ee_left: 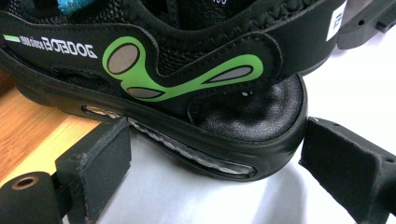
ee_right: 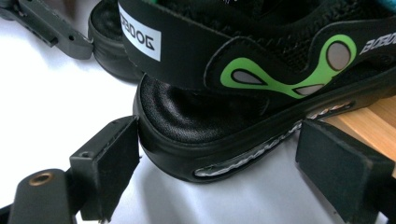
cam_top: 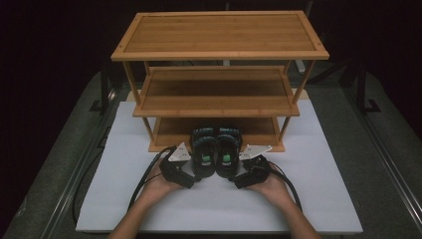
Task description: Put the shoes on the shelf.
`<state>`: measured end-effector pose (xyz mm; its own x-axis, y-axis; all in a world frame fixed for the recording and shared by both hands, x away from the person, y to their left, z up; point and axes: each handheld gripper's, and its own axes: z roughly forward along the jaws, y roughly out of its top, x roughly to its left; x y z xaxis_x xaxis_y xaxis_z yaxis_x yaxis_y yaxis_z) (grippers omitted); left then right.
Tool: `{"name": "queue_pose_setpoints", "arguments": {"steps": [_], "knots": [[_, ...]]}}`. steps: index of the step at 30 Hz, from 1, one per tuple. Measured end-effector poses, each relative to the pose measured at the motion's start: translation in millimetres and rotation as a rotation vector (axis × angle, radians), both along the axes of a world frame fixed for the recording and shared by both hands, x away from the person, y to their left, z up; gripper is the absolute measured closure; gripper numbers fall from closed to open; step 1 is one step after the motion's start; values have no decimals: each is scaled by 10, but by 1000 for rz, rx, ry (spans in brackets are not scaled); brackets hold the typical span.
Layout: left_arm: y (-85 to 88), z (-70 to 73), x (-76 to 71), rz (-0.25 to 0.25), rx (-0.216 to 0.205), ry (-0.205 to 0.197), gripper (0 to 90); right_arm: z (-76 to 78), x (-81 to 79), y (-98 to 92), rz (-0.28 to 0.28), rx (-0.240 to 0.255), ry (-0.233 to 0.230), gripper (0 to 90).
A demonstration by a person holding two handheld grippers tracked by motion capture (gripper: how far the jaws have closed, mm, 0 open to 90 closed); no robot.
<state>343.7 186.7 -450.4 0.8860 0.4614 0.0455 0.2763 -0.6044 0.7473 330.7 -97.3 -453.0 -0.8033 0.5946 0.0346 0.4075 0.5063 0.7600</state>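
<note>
Fingers (ee_left: 98, 172) of both grippers spread, straddling each shoe (ee_left: 187, 84) heel at the shelf (cam_top: 164, 147) edge.

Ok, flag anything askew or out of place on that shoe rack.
Both black shoes sit half on the rack's bottom shelf: toes on the wood, heels hanging off over the white board. Nothing looks damaged.

Each black gripper (cam_top: 199, 169) carries a grey three-cornered plate (cam_top: 179, 153), square pads and a trailing black cable (cam_top: 142, 181).
</note>
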Motion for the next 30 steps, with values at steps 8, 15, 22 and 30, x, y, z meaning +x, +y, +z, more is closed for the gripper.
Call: {"name": "queue_pose_setpoints", "arguments": {"steps": [8, 15, 22, 30], "knots": [[-8, 20, 111, 23, -28, 13, 85, 33, 100, 4, -13, 4, 10, 132], [20, 34, 244, 35, -94, 62, 85, 65, 253, -31, -21, 57, 56, 128], [20, 66, 267, 32, -95, 70, 85, 94, 282, -37, -16, 64, 69, 126], [2, 153, 357, 41, -120, 43, 136, 167, 358, -47, -24, 108, 47, 173]]}}
